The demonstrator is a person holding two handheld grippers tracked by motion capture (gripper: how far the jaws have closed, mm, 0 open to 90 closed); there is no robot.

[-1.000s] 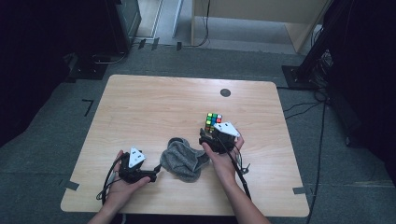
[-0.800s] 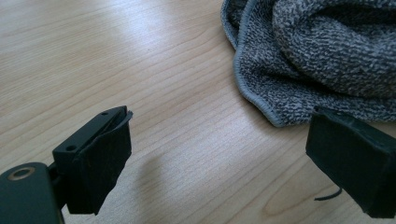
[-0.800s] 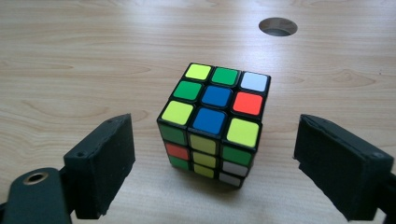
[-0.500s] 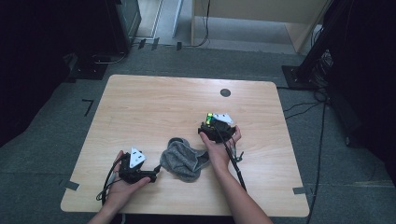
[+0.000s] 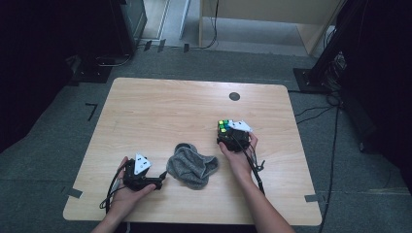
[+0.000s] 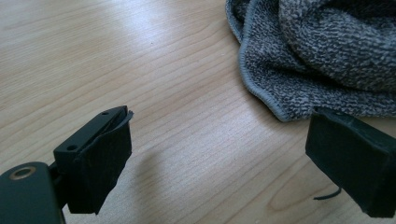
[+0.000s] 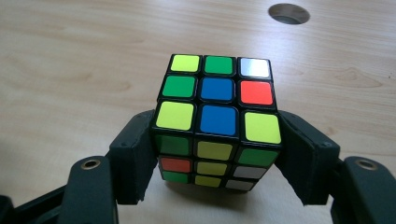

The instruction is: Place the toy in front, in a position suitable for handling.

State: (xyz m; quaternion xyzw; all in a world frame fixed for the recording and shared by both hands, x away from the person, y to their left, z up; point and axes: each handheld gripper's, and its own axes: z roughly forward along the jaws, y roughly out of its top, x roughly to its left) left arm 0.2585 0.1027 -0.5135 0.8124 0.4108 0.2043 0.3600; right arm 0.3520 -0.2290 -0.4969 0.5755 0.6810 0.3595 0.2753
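Note:
A scrambled puzzle cube (image 7: 217, 107) stands on the wooden table (image 5: 160, 111), right of centre; in the high view the cube (image 5: 222, 127) peeks out just beyond the right hand. My right gripper (image 7: 217, 156) has just been closing its jaws with the cube between them, and both pads now touch the cube's left and right sides. In the high view the right gripper (image 5: 227, 135) lies low over the table. My left gripper (image 6: 219, 158) rests open near the front edge, its jaws pointing at a crumpled grey cloth (image 6: 322, 51), with bare wood between them. From above, the left gripper (image 5: 158, 182) sits just left of the cloth (image 5: 192, 166).
A round dark cable hole (image 5: 234, 96) sits in the tabletop near the far edge, also seen beyond the cube as a cable hole (image 7: 288, 13). The right gripper's cable (image 5: 255, 167) trails along the forearm. Dark equipment stands on the floor around the table.
The right hand moved away from the person up to the cube, and its jaws came in around the cube. The left hand and the cloth stayed put.

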